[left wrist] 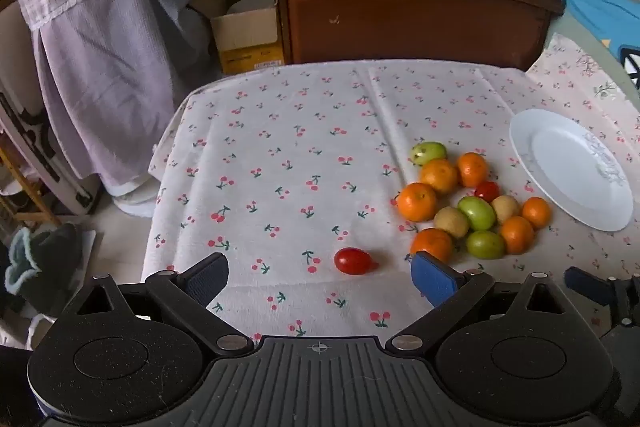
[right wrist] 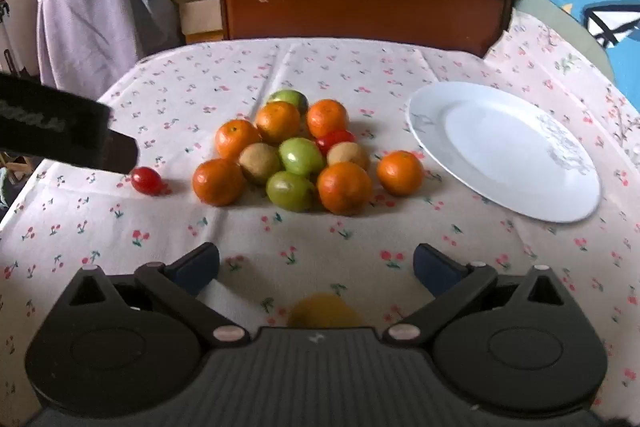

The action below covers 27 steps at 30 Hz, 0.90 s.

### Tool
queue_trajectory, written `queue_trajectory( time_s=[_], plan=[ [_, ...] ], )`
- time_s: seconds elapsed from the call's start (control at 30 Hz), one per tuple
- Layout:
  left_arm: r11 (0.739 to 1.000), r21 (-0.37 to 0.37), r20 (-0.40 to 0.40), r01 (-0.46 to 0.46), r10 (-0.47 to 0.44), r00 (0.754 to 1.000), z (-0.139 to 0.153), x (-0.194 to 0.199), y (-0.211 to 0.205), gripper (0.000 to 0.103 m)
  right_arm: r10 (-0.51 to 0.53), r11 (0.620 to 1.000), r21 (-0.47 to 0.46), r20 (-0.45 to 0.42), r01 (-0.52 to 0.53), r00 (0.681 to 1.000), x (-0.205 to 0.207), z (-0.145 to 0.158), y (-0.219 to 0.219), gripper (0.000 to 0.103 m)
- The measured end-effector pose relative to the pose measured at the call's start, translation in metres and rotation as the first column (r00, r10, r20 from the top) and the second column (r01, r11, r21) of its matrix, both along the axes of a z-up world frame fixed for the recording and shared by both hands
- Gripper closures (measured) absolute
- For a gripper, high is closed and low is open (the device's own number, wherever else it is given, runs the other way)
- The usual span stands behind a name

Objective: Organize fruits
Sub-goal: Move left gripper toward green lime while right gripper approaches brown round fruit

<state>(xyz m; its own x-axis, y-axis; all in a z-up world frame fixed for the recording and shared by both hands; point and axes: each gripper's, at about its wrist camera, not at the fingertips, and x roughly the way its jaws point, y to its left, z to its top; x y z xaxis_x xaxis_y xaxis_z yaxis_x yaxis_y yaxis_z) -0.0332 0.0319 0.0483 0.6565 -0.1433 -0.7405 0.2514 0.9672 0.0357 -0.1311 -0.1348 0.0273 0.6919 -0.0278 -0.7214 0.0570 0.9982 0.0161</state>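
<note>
Lone tomato (left wrist: 353, 261), tip rightward

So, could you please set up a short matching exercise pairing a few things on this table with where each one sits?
Things:
1. white plate
2. lone cherry tomato
3. second cherry tomato
4. left hand-held gripper

Places:
A. inside the fruit pile
B. open, just before the lone tomato
C. empty, right of the pile
D. alone, left of the pile

Pairs: 1-C, 2-D, 3-A, 4-B
</note>
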Motion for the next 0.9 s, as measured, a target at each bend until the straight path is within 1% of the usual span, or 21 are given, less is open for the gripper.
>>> queue_trajectory(
  time_s=[0.03,0.13,0.23,0.27,0.4,0.43,0.47,0.53,0.63,0.7,0.77,0.83,0.9],
  plan=[
    [1.0,-0.004,0.008,-0.001,0.001,1.0,0.002,-0.002,0.001,0.004,-0.013,1.0,-0.001,0.004,0.013,1.0,-0.002,0.003,-0.002,0.001],
    [1.0,-0.019,0.022,-0.013,0.013,1.0,0.006,-0.003,0.007,0.004,-0.016,0.999,0.03,0.066,0.014,0.998,-0.009,0.017,-0.008,0.001],
    [0.999,-0.027,0.019,-0.025,0.026,0.999,0.008,-0.002,0.012,0.004,-0.052,0.997,0.055,0.081,0.048,0.995,-0.012,0.033,-0.018,0.001],
    [0.999,-0.029,0.014,-0.027,0.028,1.0,0.008,-0.003,0.013,0.004,-0.078,0.995,0.067,0.087,0.072,0.993,-0.019,0.039,-0.021,0.001],
    [0.999,-0.046,-0.02,-0.01,0.009,1.0,0.005,-0.006,0.014,0.004,-0.187,0.979,0.088,0.055,0.182,0.981,-0.034,0.055,-0.037,0.001],
    [0.999,-0.049,-0.023,0.0,-0.001,1.0,0.005,-0.008,0.013,0.004,-0.205,0.976,0.089,0.073,0.198,0.976,-0.033,0.056,-0.04,0.001],
    [0.999,-0.048,-0.028,0.014,-0.015,0.999,0.004,-0.011,0.012,0.004,-0.225,0.973,0.082,0.115,0.216,0.968,-0.037,0.057,-0.044,0.001],
    [0.998,-0.046,-0.045,0.046,-0.048,0.998,0.002,-0.016,0.007,0.004,-0.266,0.963,0.061,0.094,0.261,0.959,-0.045,0.058,-0.05,0.001],
    [0.995,-0.052,-0.067,0.091,-0.094,0.993,-0.004,-0.026,0.0,0.004,-0.324,0.944,0.071,0.028,0.322,0.946,-0.055,0.056,-0.06,0.001],
    [0.991,-0.053,-0.086,0.126,-0.13,0.988,-0.007,-0.034,-0.005,0.004,-0.325,0.943,0.079,0.005,0.324,0.946,-0.06,0.054,-0.063,0.001],
    [0.985,-0.049,-0.101,0.167,-0.171,0.98,-0.01,-0.044,-0.011,0.004,-0.336,0.939,0.062,-0.042,0.338,0.941,-0.062,0.048,-0.065,0.001],
    [0.978,-0.05,-0.11,0.202,-0.206,0.972,-0.012,-0.053,-0.016,0.004,-0.377,0.925,0.018,-0.105,0.381,0.92,-0.061,0.045,-0.065,0.001],
    [0.971,-0.057,-0.117,0.234,-0.239,0.964,-0.013,-0.062,-0.02,0.004,-0.412,0.91,-0.008,-0.113,0.414,0.904,-0.065,0.042,-0.069,0.001]
  ],
)
